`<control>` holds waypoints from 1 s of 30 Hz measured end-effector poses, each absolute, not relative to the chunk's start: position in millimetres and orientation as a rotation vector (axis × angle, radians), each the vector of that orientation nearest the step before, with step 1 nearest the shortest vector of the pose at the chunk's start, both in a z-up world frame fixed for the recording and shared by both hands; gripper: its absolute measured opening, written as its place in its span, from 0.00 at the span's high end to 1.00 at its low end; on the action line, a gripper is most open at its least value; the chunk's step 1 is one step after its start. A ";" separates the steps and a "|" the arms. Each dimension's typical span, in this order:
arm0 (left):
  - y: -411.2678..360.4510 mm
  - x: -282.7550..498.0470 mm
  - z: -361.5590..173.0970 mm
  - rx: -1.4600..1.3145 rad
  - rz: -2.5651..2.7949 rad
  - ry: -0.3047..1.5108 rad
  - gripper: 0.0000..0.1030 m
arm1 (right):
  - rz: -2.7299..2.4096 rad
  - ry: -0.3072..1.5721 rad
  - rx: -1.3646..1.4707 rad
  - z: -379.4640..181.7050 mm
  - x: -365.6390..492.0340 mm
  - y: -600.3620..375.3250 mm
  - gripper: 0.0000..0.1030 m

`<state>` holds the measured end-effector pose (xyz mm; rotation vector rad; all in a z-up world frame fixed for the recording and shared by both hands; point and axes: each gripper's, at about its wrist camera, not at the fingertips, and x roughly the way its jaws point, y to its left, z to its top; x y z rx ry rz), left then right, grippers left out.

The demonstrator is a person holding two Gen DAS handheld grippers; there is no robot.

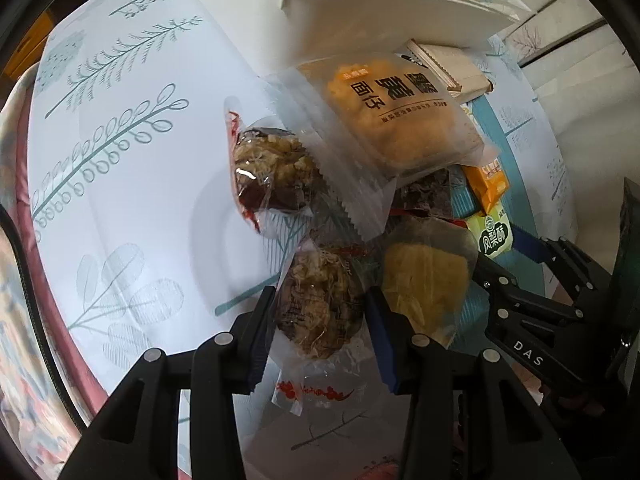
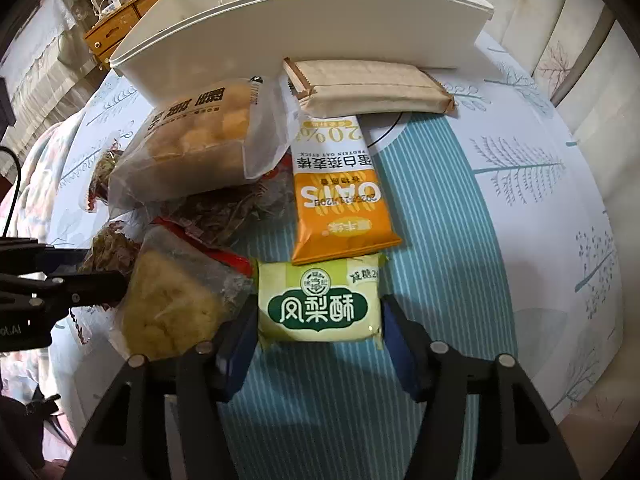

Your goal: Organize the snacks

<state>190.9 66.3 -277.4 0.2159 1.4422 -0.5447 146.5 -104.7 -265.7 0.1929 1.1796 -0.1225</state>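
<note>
home, printed tablecloth, wooden drawers

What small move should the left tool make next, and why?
Probably lift straight up. The left tool looks closed on the clear-wrapped brown snack, whose neighbours overlap closely, and the white bin sits just beyond the pile.

Tablecloth, white with teal plant prints and a striped teal patch. Wooden drawer unit at upper left, behind the table. Pale panelled wall at upper right.
</note>
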 end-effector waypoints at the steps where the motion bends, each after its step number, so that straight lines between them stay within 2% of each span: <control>1: 70.0 189.4 -275.3 0.208 -0.542 1.440 0.58 | -0.121 1.182 0.194 -264.9 145.7 -104.3 0.46; 18: 92.0 175.6 -207.1 0.065 -0.508 1.425 0.58 | 0.025 1.168 0.161 -212.0 139.0 -78.6 0.46; 30: 91.2 183.2 -140.9 0.012 -0.485 1.312 0.58 | 0.164 1.079 0.075 -150.9 165.8 -71.9 0.46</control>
